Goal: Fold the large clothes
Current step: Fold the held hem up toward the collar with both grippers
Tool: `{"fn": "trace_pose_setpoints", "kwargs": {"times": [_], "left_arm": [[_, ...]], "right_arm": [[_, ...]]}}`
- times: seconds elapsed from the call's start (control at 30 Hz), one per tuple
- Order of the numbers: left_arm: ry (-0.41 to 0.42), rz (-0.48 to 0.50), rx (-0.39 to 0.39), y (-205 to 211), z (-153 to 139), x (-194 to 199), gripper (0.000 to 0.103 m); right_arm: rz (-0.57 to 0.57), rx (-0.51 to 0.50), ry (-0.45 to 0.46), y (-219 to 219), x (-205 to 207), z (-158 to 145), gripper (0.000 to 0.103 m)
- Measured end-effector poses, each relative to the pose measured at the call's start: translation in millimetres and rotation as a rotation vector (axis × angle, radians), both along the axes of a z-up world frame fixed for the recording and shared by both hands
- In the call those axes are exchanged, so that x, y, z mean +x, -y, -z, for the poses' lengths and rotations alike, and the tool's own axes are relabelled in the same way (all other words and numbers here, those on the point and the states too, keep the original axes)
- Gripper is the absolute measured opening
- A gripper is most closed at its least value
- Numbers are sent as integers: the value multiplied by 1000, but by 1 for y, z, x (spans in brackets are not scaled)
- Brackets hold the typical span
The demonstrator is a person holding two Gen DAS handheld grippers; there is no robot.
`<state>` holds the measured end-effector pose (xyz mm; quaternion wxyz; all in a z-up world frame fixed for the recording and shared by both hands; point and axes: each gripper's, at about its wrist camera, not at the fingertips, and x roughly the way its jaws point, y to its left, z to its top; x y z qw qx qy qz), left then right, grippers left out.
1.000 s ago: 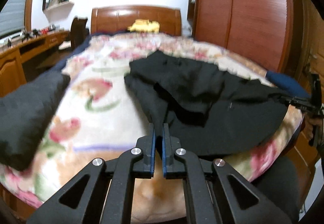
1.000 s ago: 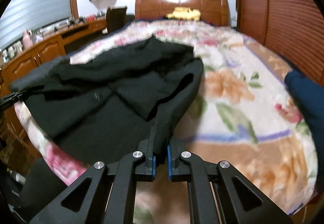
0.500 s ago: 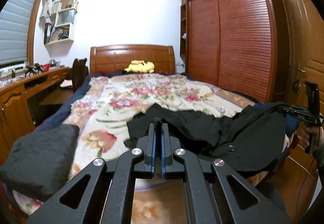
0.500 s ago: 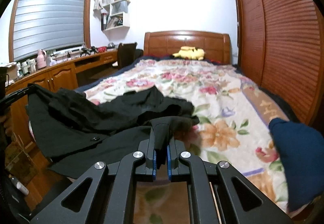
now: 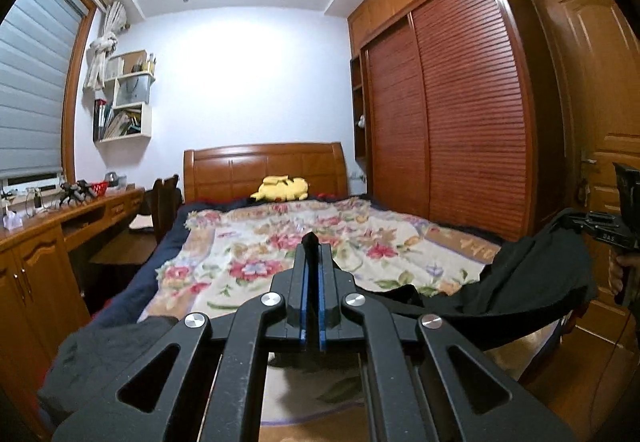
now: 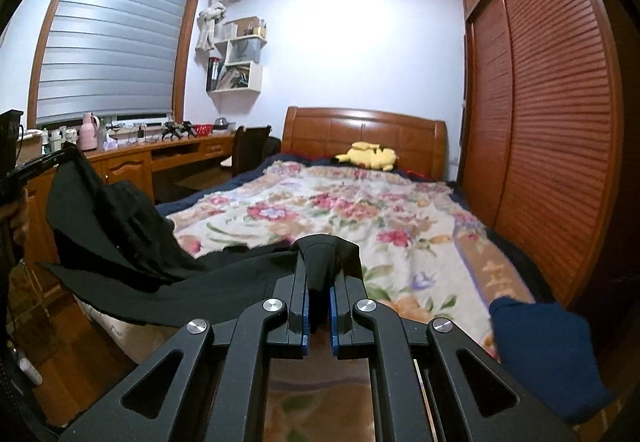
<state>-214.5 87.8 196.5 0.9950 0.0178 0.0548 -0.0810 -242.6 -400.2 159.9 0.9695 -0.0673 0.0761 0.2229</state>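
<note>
We've got the left gripper [image 5: 312, 254] clamped tight on a corner of the black coat [image 5: 532, 282], and the right gripper [image 6: 319, 274] pinching another bunch of it. The coat hangs stretched between them over the foot edge of the bed [image 6: 360, 218]. Folded dark blue clothes [image 6: 548, 346] sit at the right foot corner, a yellow plush toy [image 5: 282, 188] up by the headboard.

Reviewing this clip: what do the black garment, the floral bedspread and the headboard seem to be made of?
Black garment: matte woven cloth, probably suiting, as it hangs in flat panels without sheen between the right gripper and left gripper.
Floral bedspread: likely plush fleece, given its fuzzy nap and ragged edge.
Headboard: varnished wood or veneer, showing glossy highlights on orange-brown panels.
</note>
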Motion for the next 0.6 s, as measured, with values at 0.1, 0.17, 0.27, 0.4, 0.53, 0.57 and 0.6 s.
{"fn": "trace_pose_setpoints", "kwargs": {"times": [0.1,0.17,0.27,0.4,0.53,0.57,0.6], "left_arm": [[23,-7,1,-3,-6,-5,4],[20,-16,-3,-6,-6,-2,4],[-22,-35,-11,-11,0,22,4],[-124,-82,0,-15,26,76,4],[-277,-106,-45,-28,71,133,4],[-314,-116,-51,-31,87,147,4],[-341,-126,-52,-34,99,157,4]], "right_arm": [[-8,5,28,4,-2,-1,7],[-8,11,45,5,-2,-1,7],[1,17,30,-1,17,5,7],[33,-12,-29,-22,57,16,7],[80,-66,-129,-49,120,50,7],[88,-87,-149,-56,135,62,7],[87,-96,-178,-63,149,76,7]]}}
